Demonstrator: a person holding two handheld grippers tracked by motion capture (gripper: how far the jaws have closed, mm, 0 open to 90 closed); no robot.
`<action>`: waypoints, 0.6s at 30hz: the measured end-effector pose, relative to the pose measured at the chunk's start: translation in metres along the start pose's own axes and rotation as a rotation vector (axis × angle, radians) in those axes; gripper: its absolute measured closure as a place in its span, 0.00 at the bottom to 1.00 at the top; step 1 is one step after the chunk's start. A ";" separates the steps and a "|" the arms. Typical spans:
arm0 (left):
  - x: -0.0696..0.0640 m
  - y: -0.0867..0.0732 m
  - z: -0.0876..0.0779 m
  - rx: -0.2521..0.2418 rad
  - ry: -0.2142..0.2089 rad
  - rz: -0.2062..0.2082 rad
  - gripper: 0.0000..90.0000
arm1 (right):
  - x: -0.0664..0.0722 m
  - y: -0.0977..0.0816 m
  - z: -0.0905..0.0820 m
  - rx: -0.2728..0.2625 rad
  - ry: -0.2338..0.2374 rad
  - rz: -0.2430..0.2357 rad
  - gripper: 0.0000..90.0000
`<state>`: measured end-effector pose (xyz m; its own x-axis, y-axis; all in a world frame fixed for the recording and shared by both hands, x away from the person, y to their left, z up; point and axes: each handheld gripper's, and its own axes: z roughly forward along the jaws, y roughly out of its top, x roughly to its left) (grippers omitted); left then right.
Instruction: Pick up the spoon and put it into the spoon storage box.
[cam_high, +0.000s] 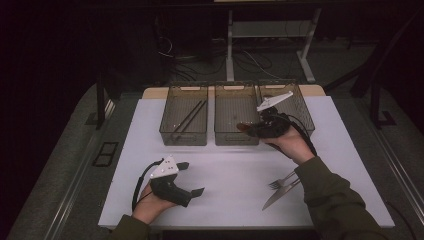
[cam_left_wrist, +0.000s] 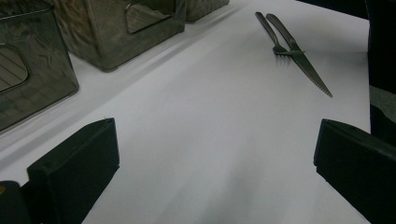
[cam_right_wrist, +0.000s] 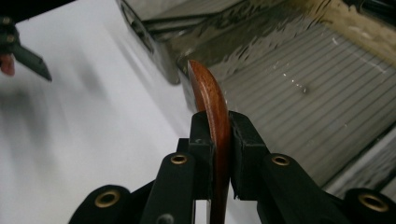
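Right gripper (cam_right_wrist: 217, 135) | raised over middle bin (cam_high: 236, 131) | jaws clamp wooden utensil (cam_right_wrist: 211, 100), probably spoon

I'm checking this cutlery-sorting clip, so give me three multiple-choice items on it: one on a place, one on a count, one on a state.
1. Where do the fork and knife lie?
A. On the white table top near the person's right forearm
B. In the middle bin
C. Between the left gripper's jaws

2. How many mesh bins stand in the row?
A. Two
B. Three
C. Five

3. What state is the right gripper in?
A. Open and holding nothing
B. Shut on the wooden utensil
C. Shut on the knife

Answers: 1 A, the high view shows both on the bare top; 2 B, three stand side by side; 3 B, its pads press on reddish-brown wood.
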<state>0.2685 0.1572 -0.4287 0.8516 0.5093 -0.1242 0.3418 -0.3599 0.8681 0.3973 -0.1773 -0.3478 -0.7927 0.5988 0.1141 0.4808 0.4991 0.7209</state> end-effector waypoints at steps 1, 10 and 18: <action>0.000 0.000 0.000 0.002 0.003 0.002 0.00 | -0.001 0.004 0.002 0.002 -0.003 -0.003 0.88; 0.000 0.000 -0.001 -0.001 0.002 -0.001 0.00 | -0.008 0.036 0.018 -0.007 -0.027 0.010 0.88; 0.000 0.000 -0.001 -0.006 0.005 0.001 0.00 | -0.019 0.057 0.036 -0.009 -0.038 0.027 0.88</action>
<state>0.2680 0.1582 -0.4277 0.8501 0.5125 -0.1210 0.3387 -0.3561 0.8709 0.4527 -0.1380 -0.3334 -0.7644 0.6357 0.1075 0.4986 0.4771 0.7238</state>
